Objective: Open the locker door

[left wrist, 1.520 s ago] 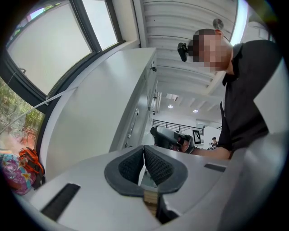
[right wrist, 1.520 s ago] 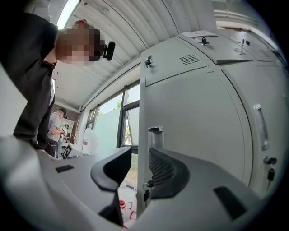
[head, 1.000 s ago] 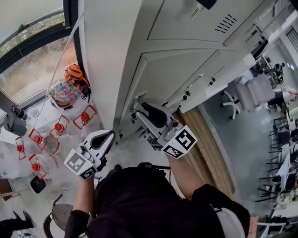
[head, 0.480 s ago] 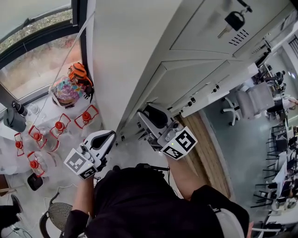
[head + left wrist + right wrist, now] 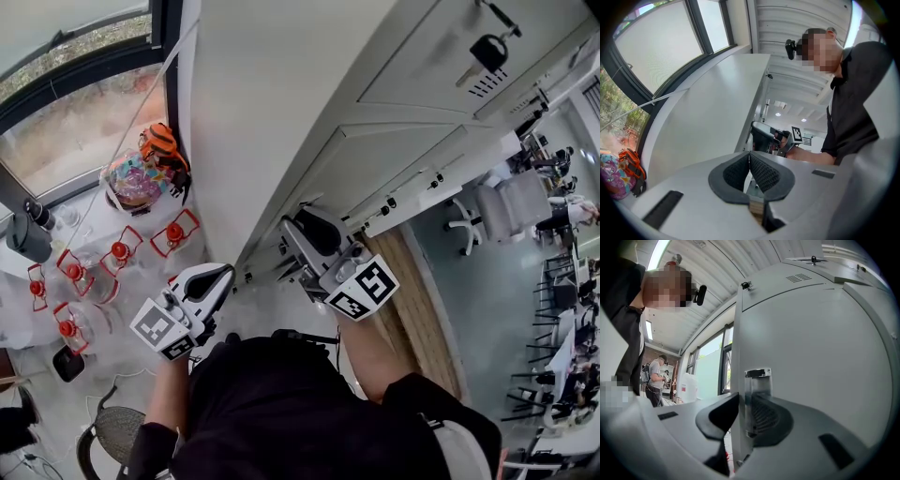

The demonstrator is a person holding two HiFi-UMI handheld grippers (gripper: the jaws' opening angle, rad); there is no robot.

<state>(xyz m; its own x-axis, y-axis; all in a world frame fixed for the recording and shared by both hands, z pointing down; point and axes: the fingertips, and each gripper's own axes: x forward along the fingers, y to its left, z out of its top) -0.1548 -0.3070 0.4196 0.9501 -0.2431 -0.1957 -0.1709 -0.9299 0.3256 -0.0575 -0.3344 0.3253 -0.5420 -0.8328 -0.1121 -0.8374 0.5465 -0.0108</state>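
Right gripper view: right gripper (image 5: 740,397) just closing ribbed pads (image 5: 764,416) around locker door's (image 5: 811,333) shiny metal pull (image 5: 757,373); left gripper (image 5: 750,154) closed

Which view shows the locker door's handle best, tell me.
The right gripper view: the metal handle stands close-up between the right tool's jaws, which have just been closing. In the head view that tool largely hides it; the left gripper view can't resolve it.
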